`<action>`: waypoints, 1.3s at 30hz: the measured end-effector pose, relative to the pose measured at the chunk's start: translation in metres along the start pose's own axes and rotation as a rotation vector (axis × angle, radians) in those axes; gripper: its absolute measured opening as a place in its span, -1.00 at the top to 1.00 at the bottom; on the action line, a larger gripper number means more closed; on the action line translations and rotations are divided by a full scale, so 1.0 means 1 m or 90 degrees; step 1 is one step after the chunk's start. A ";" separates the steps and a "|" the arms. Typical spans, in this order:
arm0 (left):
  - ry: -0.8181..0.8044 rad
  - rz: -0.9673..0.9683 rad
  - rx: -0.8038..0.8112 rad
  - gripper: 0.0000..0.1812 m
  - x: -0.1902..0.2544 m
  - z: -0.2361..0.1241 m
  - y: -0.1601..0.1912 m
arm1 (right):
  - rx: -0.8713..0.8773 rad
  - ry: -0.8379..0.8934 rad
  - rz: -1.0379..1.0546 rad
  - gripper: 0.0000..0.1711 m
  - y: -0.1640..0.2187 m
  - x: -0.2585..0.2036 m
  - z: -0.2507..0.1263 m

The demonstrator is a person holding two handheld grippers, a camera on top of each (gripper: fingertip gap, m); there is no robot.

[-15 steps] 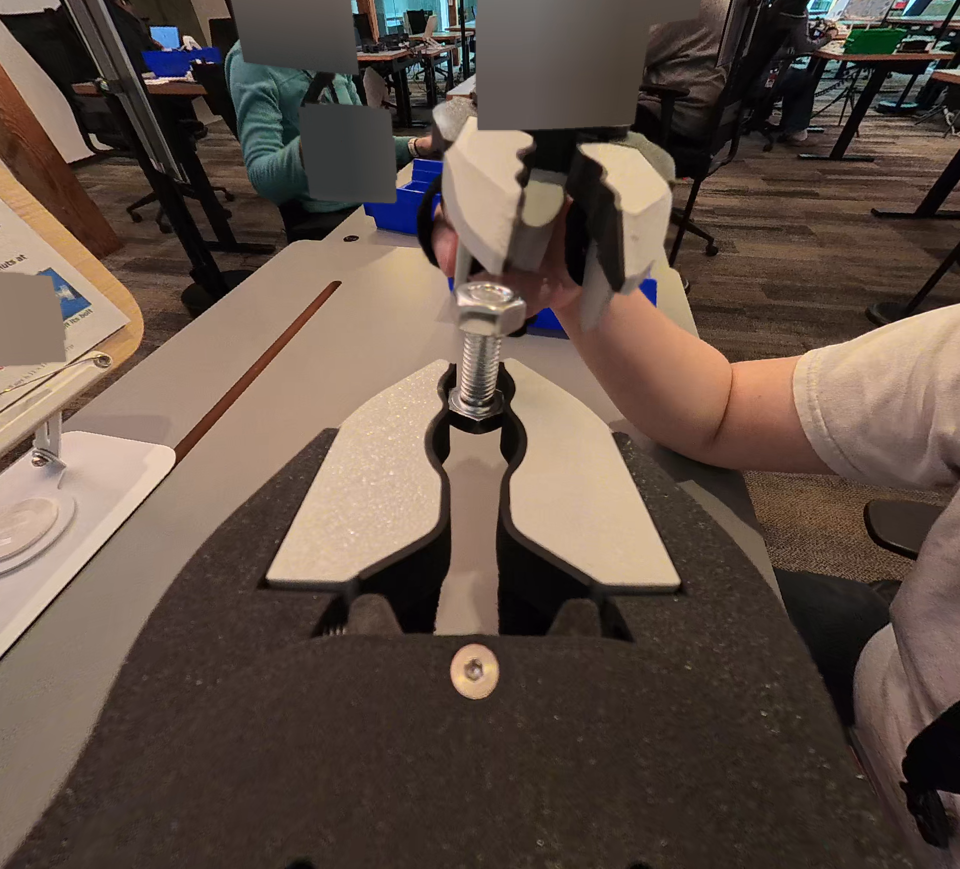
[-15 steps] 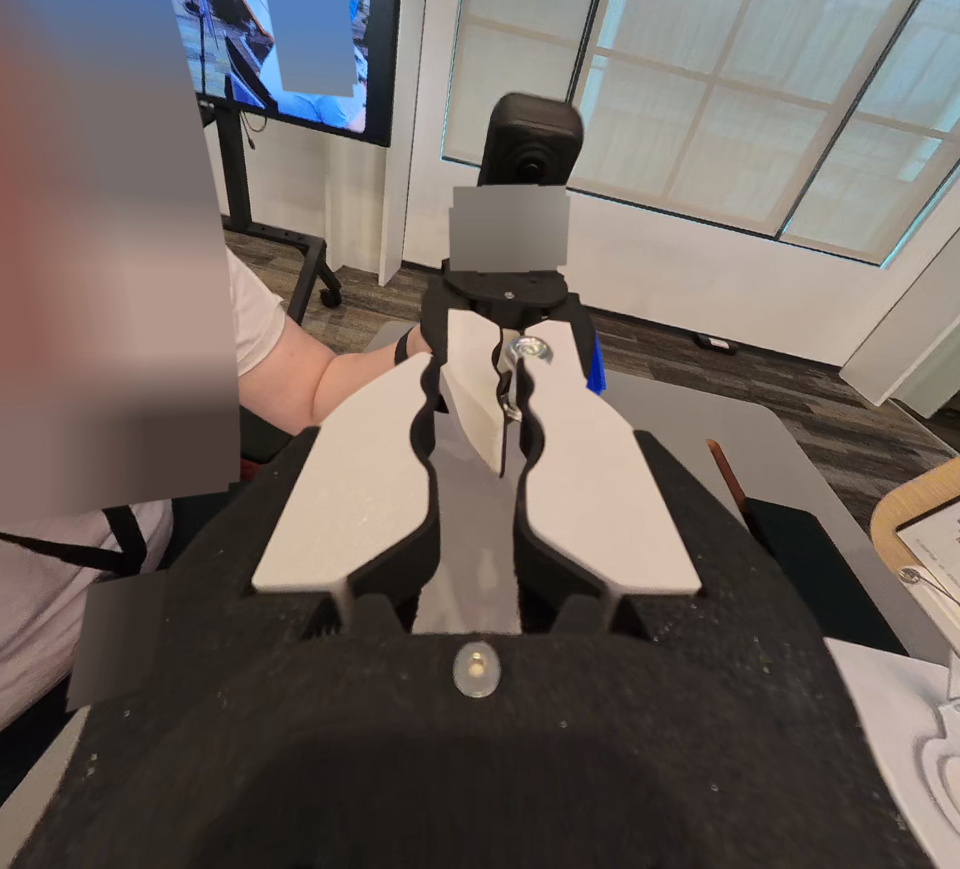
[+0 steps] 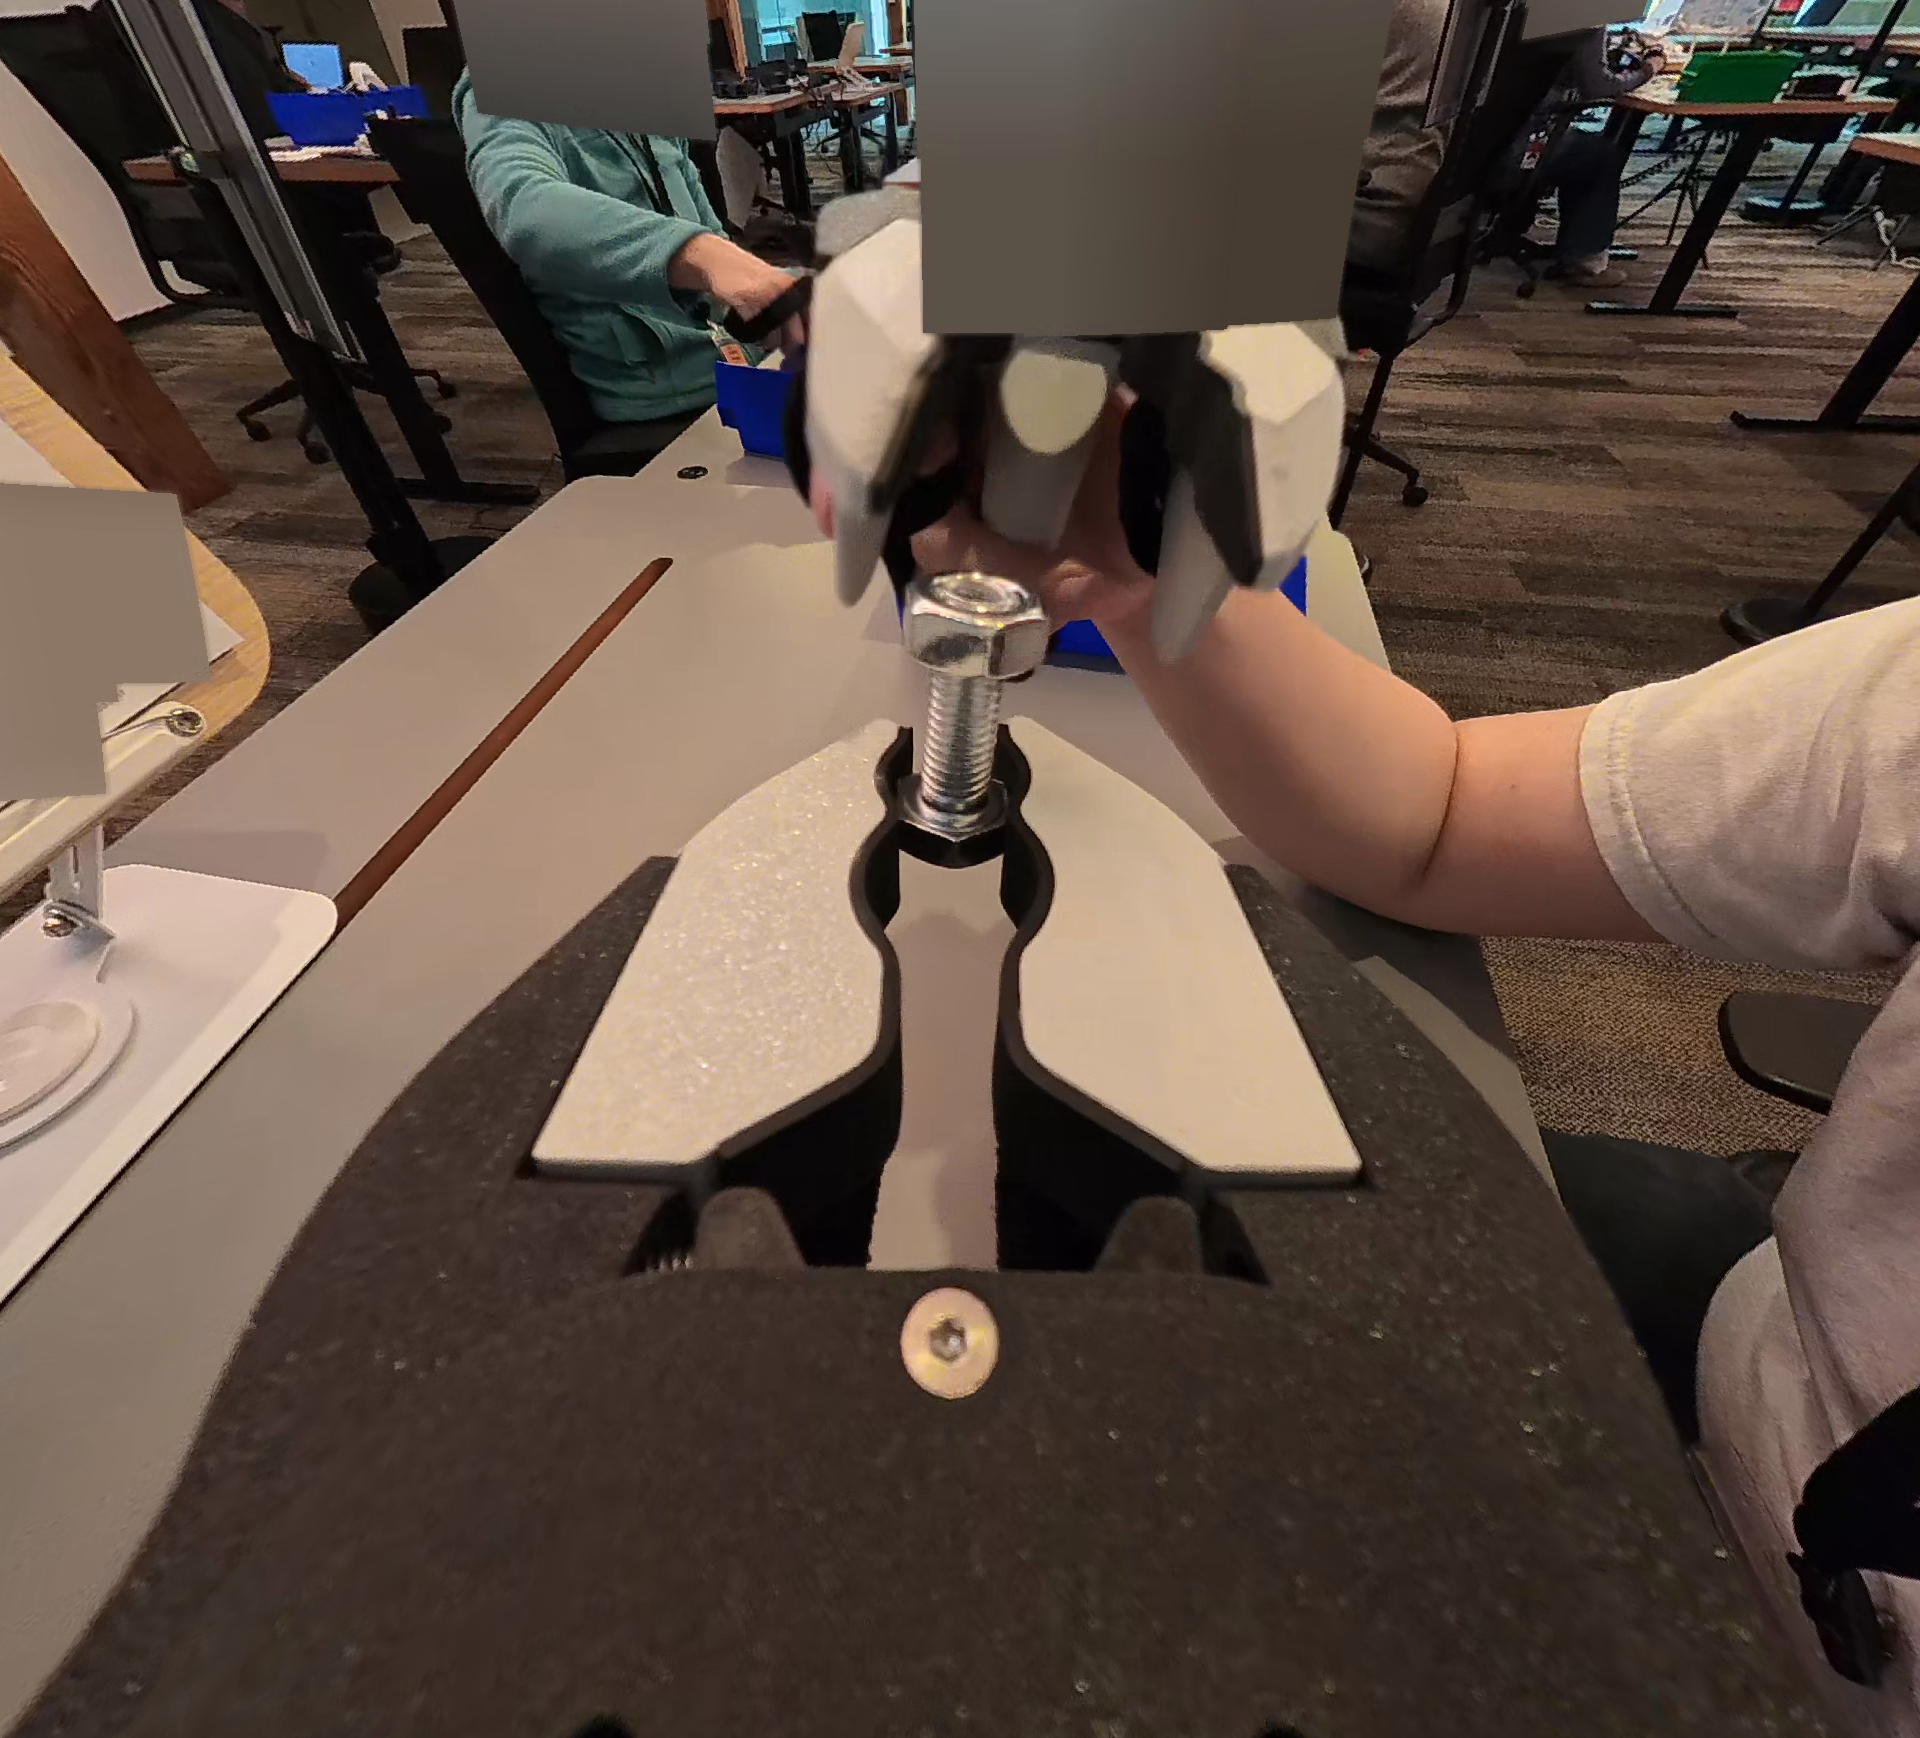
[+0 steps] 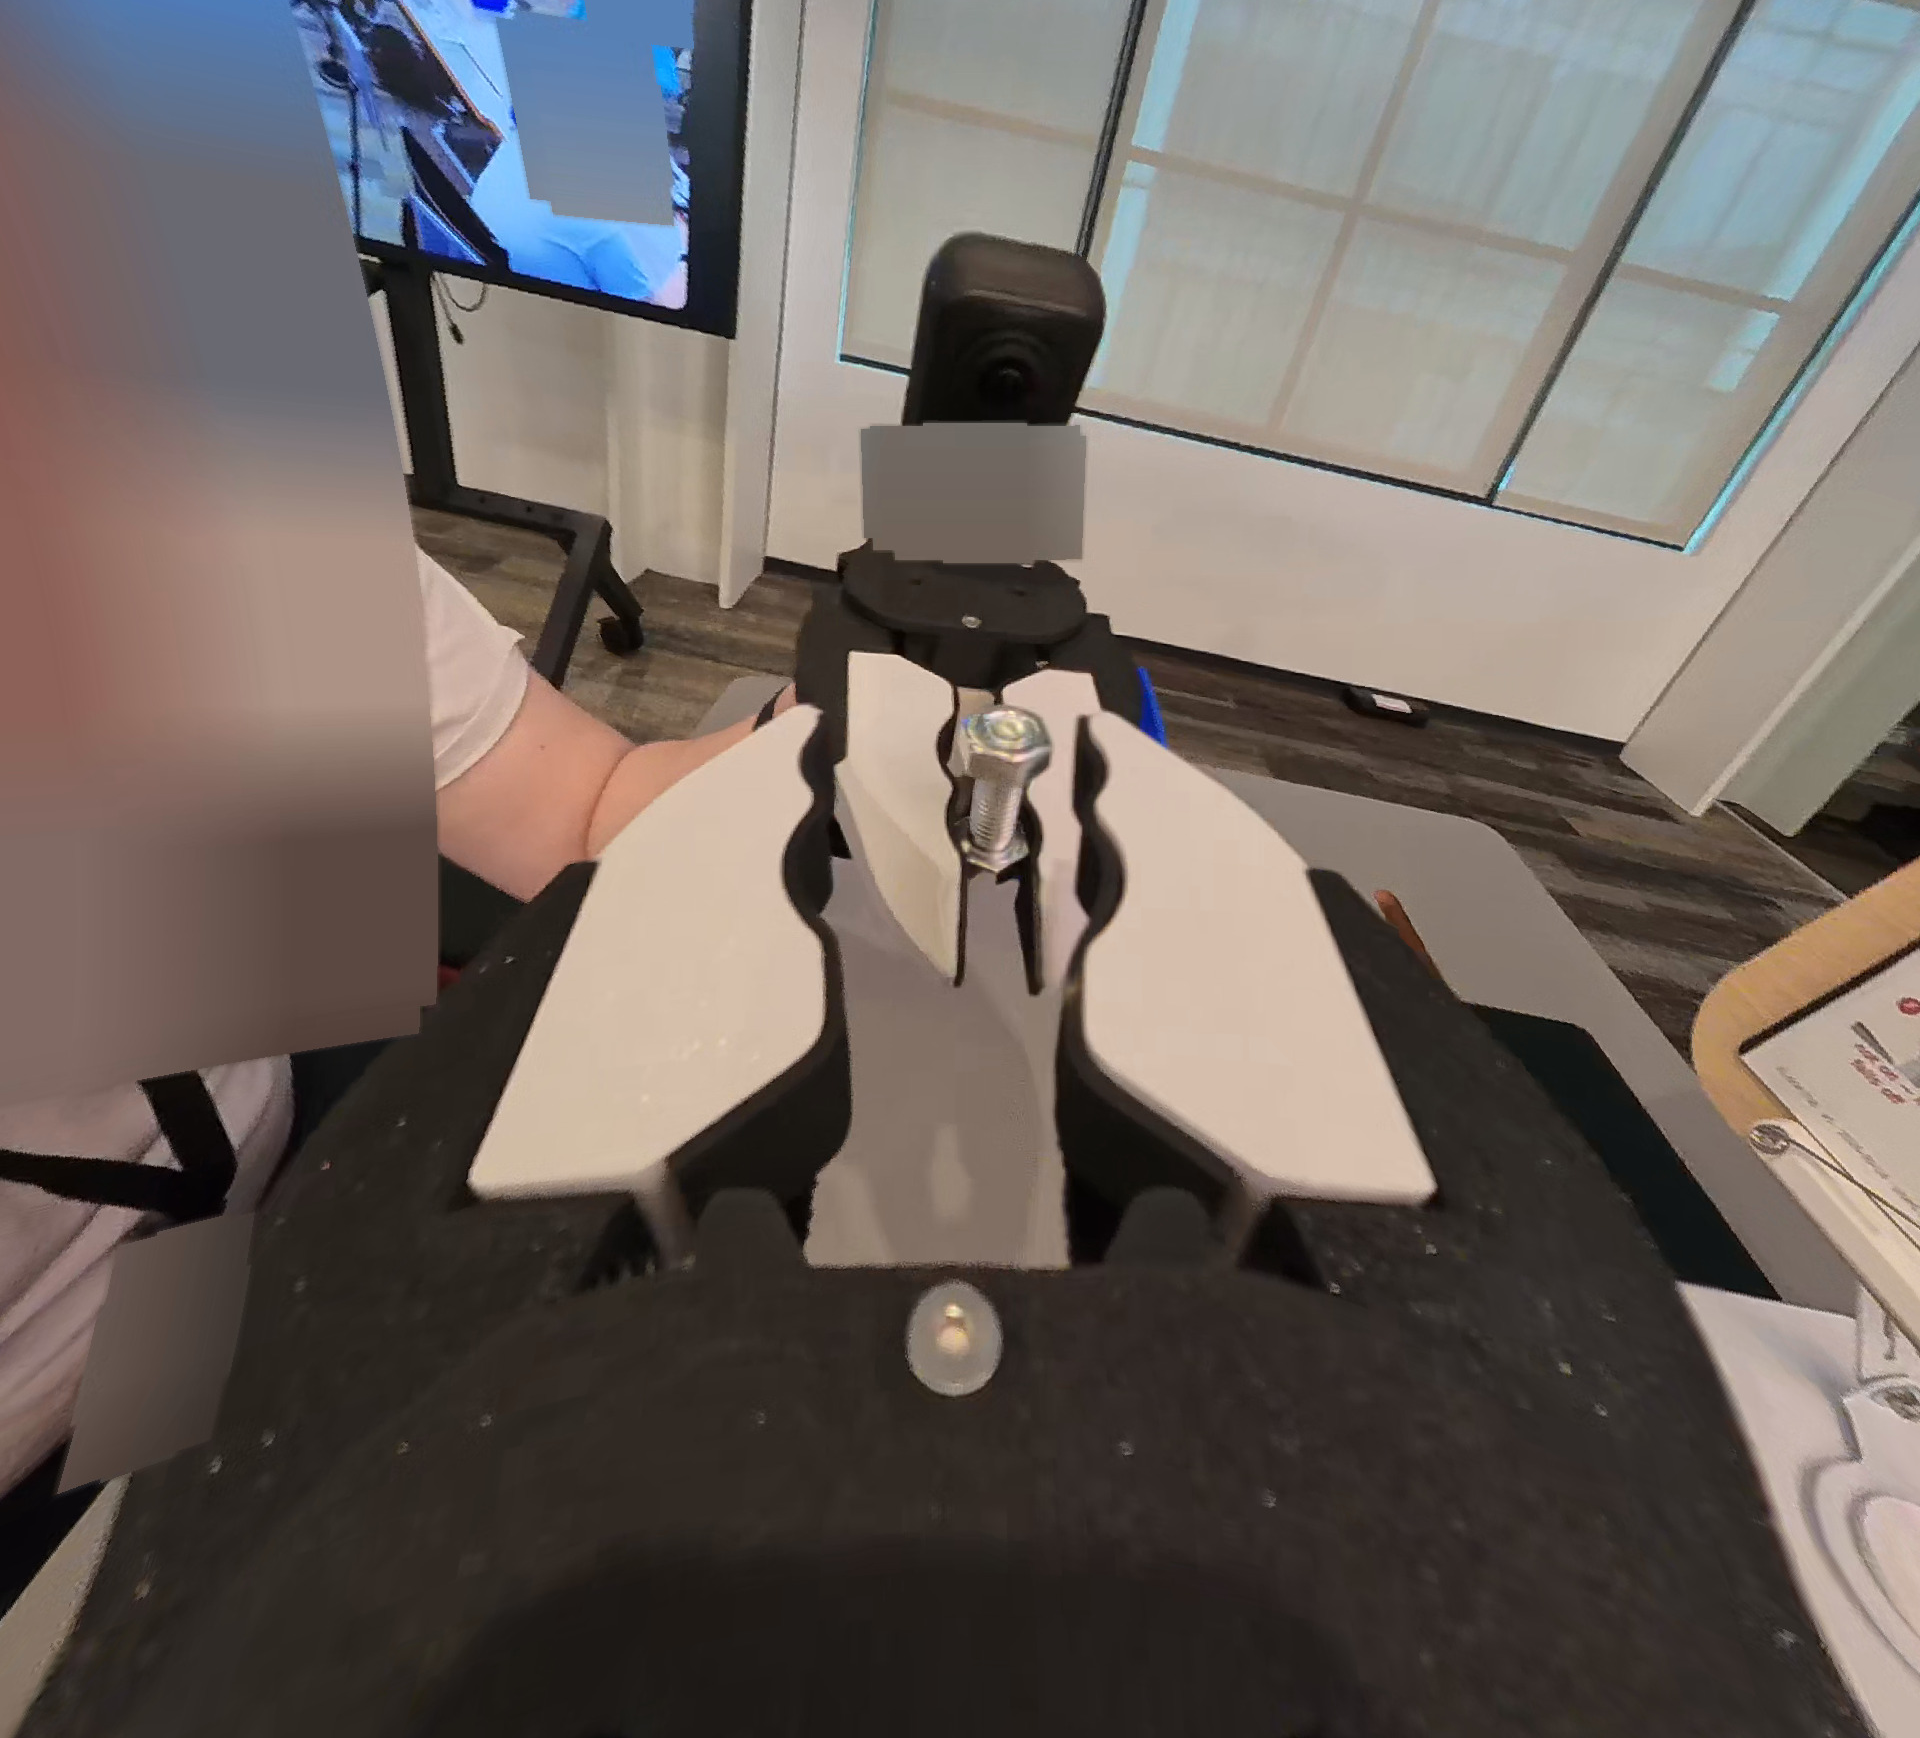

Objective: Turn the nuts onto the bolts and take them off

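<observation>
A silver bolt (image 3: 961, 732) stands upright, hex head on top, with a silver nut (image 3: 951, 818) low on its thread. My left gripper (image 3: 953, 789) is shut on the nut near its fingertips. My right gripper (image 3: 1023, 566) hangs open just above and behind the bolt head, pointing back at me. In the right wrist view my right gripper (image 4: 948, 732) has its jaws spread wide and empty. The left gripper (image 4: 997, 950) faces it, holding the bolt (image 4: 994, 789) by the nut (image 4: 992, 852). The bolt lies just beyond the right fingertips.
A grey table (image 3: 436, 732) lies below, with a brown slot (image 3: 499, 732) along it. Blue bins (image 3: 753, 410) sit at its far end. A white stand base (image 3: 166, 950) and a wooden board (image 4: 1808, 992) with a paper are at one side. People sit at desks behind. There is about 5 centimeters between the tips of the two grippers.
My right gripper has opened wider and drawn up and away from the bolt head. My left gripper still holds the nut and bolt in the same place.
</observation>
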State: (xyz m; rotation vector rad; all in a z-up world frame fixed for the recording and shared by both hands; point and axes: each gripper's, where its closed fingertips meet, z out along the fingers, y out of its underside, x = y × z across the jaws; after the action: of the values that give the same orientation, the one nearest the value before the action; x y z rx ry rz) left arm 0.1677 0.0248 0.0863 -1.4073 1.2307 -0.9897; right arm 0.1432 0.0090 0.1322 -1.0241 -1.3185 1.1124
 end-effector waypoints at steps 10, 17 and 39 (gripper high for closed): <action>-0.007 -0.001 0.004 0.84 -0.003 -0.002 -0.001 | -0.043 -0.024 -0.010 0.62 0.009 -0.008 0.001; -0.002 0.002 -0.005 0.84 -0.001 0.001 0.002 | -0.054 -0.011 -0.026 0.41 0.014 -0.007 0.012; 0.003 -0.003 0.005 0.84 0.002 -0.001 -0.002 | -0.021 -0.010 0.003 0.46 0.007 -0.001 0.003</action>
State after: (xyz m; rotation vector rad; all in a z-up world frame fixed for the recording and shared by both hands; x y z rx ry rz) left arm 0.1677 0.0231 0.0881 -1.4035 1.2260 -1.0010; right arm 0.1396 0.0088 0.1252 -1.0448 -1.3512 1.1073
